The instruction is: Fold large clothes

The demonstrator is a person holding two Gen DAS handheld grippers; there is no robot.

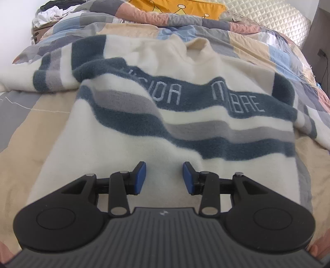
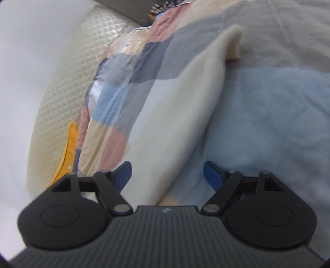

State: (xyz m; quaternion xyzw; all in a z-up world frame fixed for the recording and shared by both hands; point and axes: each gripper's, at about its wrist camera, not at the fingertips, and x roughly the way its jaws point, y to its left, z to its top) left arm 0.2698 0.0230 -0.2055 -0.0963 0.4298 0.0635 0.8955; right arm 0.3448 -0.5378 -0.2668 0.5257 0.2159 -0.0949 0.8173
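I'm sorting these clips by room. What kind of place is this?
Most likely a bedroom. A sweater is spread on a bed's patchwork quilt, with a padded cream headboard and a yellow pillow behind it.

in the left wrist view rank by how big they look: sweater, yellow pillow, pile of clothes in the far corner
1. sweater, by far.
2. yellow pillow.
3. pile of clothes.
The last two look close, and both are far and cut off, so unsure.

Sweater (image 1: 144, 132) flat — clothes pile (image 1: 51, 12) far left corner.
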